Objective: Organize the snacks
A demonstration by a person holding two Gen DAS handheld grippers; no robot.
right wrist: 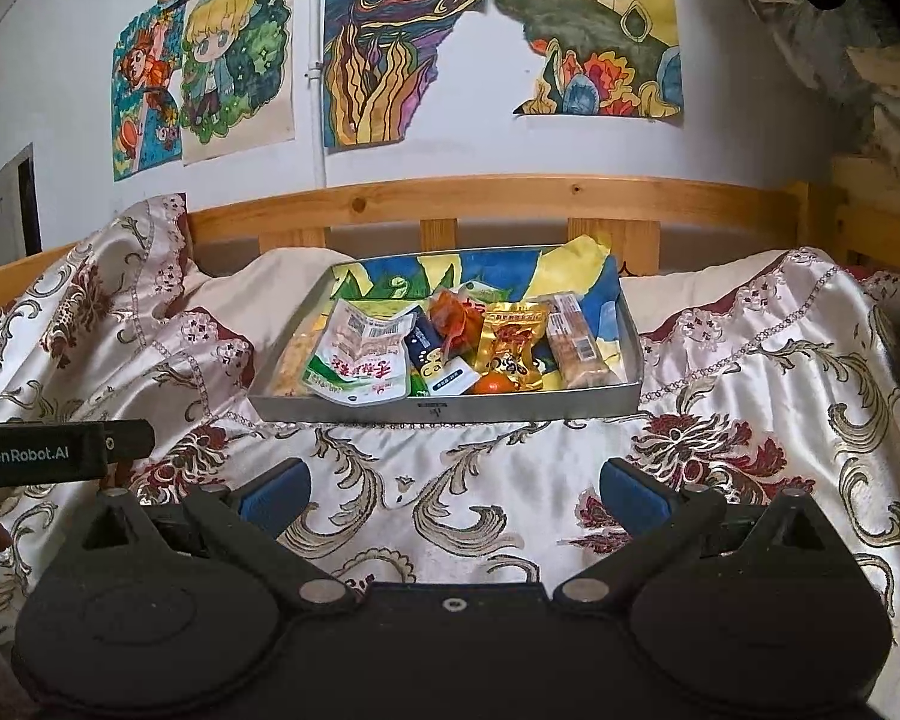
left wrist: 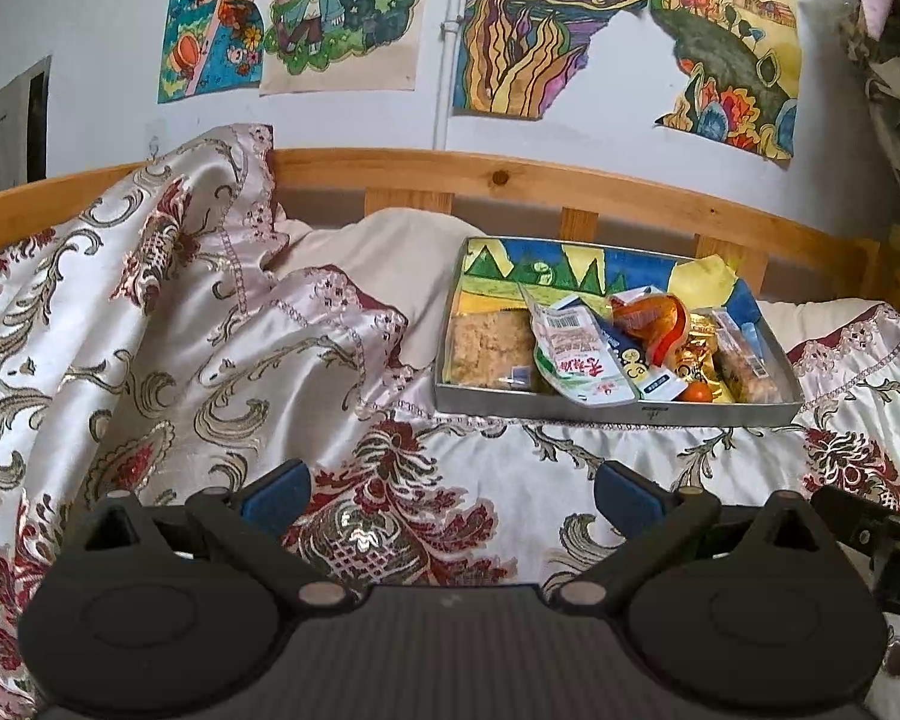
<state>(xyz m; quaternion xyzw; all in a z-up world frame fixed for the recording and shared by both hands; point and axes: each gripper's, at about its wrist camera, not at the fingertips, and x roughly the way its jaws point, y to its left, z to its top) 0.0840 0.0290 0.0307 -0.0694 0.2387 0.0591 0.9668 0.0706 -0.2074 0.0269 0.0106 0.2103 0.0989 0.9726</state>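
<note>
A shallow metal tray [left wrist: 615,413] [right wrist: 444,410] lined with a coloured drawing sits on the bed, holding several snack packets. A white and green pouch [left wrist: 576,363] [right wrist: 360,366] leans at its front. An orange packet [left wrist: 654,315] [right wrist: 456,315], a gold packet [right wrist: 510,345] [left wrist: 699,354] and a clear-wrapped bar [left wrist: 744,360] [right wrist: 579,351] lie to the right, and a pale cracker pack [left wrist: 489,348] to the left. My left gripper [left wrist: 450,489] is open over the bedspread, short of the tray. My right gripper [right wrist: 453,489] is open too, with nothing between its fingers.
A satin floral bedspread [left wrist: 210,360] [right wrist: 750,420] covers the bed in folds. A wooden headboard rail [left wrist: 510,177] [right wrist: 480,198] runs behind the tray, with drawings on the wall above. The left gripper's body [right wrist: 60,453] shows at the right wrist view's left edge.
</note>
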